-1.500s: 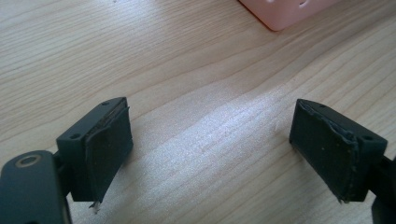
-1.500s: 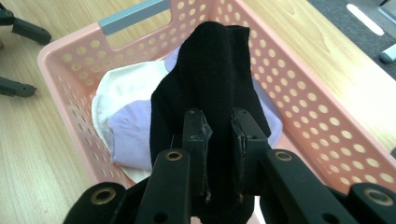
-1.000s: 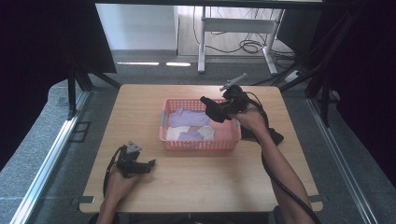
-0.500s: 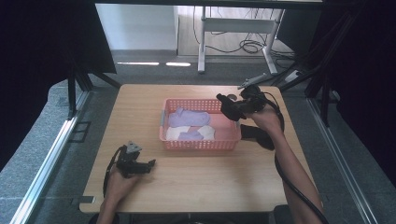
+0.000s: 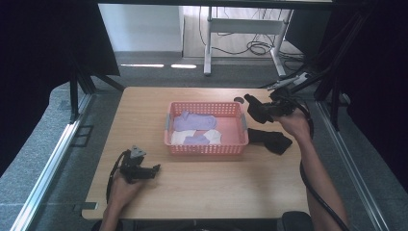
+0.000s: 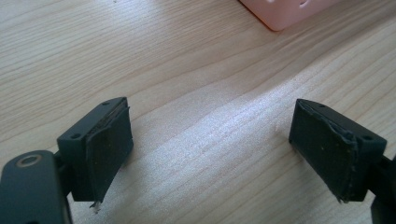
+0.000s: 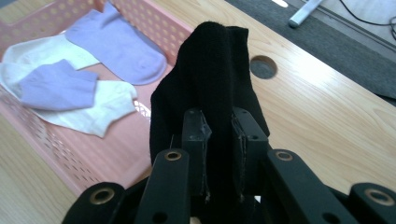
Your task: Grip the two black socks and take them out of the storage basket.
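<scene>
Black sock (image 7: 210, 84) is pinched between the nearly closed jaws of the right gripper (image 7: 219, 154), held up just right of the pink basket (image 5: 207, 147); soft, light and limp, so best gripped at a bunched fold; left gripper (image 6: 210, 154) rests wide open, nothing held.

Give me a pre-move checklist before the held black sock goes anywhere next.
1. Right gripper clamped on the black sock: ok.
2. Sock lifted off the table: ok.
3. Pink basket has bare floor for it: ok.
4. Second black sock lies outside the basket, right of it: ok.
5. Left gripper open, nothing between its jaws: ok.
6. Whether the sock's hanging end clears the basket rim: cannot tell.
</scene>
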Demonstrator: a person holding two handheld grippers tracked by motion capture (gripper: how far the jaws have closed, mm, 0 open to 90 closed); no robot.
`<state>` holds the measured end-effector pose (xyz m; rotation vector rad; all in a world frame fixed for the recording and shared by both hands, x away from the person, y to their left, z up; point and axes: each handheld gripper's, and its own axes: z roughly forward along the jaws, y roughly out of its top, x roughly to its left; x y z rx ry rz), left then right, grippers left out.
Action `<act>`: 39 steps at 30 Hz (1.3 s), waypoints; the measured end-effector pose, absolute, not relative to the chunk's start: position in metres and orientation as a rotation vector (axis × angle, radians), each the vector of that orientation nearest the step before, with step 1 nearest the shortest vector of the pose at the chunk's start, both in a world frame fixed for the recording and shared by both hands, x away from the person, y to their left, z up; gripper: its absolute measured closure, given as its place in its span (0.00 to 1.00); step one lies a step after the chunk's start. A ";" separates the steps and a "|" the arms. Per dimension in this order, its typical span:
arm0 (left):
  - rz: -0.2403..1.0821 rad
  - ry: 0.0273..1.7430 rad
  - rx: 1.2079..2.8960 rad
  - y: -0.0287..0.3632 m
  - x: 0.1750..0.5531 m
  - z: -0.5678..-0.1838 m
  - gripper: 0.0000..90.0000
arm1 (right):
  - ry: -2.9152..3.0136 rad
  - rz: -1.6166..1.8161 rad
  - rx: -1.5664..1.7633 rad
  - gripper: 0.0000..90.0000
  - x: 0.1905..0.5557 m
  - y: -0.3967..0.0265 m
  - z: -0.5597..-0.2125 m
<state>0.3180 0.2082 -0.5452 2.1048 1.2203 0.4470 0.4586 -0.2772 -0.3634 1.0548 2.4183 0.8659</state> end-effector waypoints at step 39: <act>0.449 1.223 2.100 0.208 0.318 -0.545 0.15 | 2.396 0.670 1.299 0.82 0.452 -0.332 -0.468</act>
